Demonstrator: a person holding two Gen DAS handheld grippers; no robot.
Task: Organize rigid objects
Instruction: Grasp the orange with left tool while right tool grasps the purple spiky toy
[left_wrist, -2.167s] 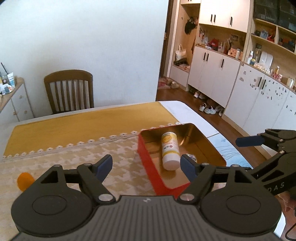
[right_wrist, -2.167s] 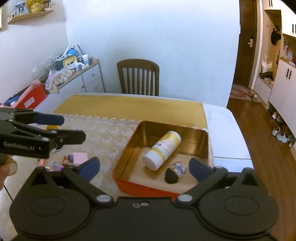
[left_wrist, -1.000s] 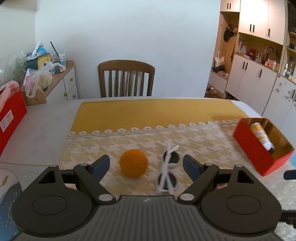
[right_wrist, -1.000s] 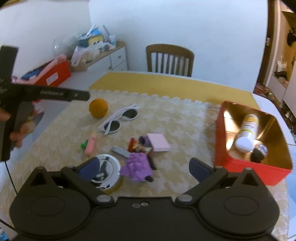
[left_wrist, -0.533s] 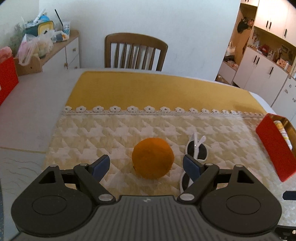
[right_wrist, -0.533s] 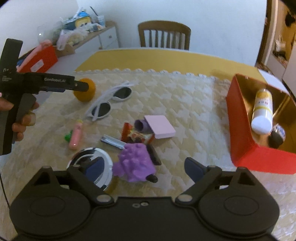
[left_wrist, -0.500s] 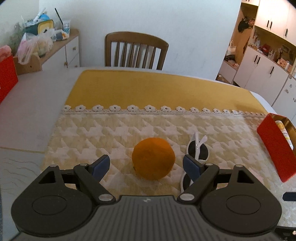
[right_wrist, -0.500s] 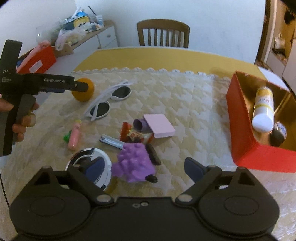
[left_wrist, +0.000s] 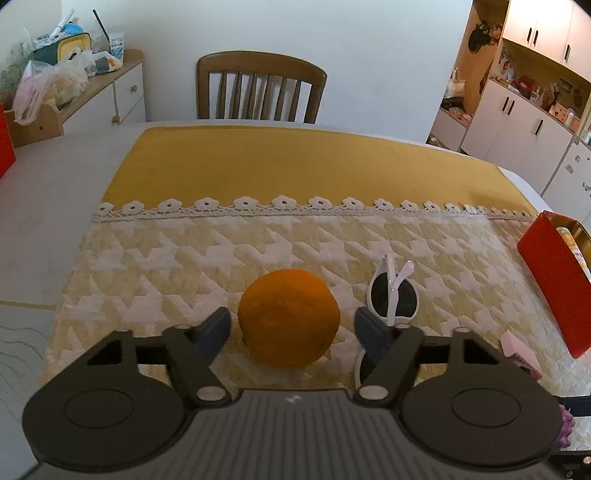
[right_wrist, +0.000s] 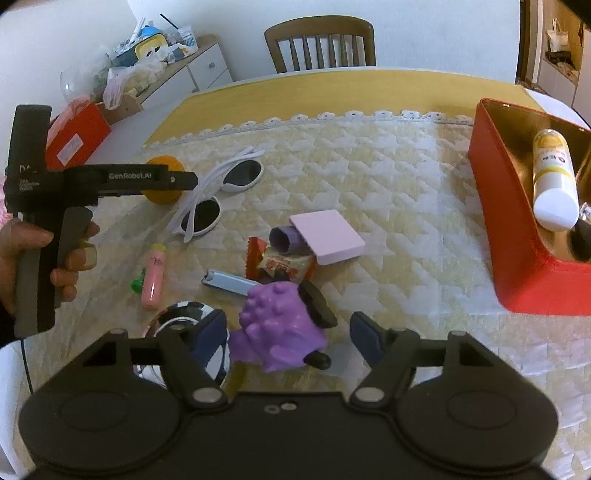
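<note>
The left gripper (left_wrist: 291, 328) has just been narrowing around the orange ball (left_wrist: 289, 317) on the quilted cloth (left_wrist: 221, 258), pads not yet touching; round and probably slippery (take its widest girth); the right gripper (right_wrist: 288, 332) likewise has been closing, unpressed, about the knobbly purple toy (right_wrist: 280, 328).

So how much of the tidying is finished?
Only a little. The red box already holds a white bottle and a small dark thing. Right now the left gripper has been closing around the orange, and the right gripper around the purple toy, neither squeezing yet. The sunglasses, pink box, pink tube and other bits still wait on the cloth.
</note>
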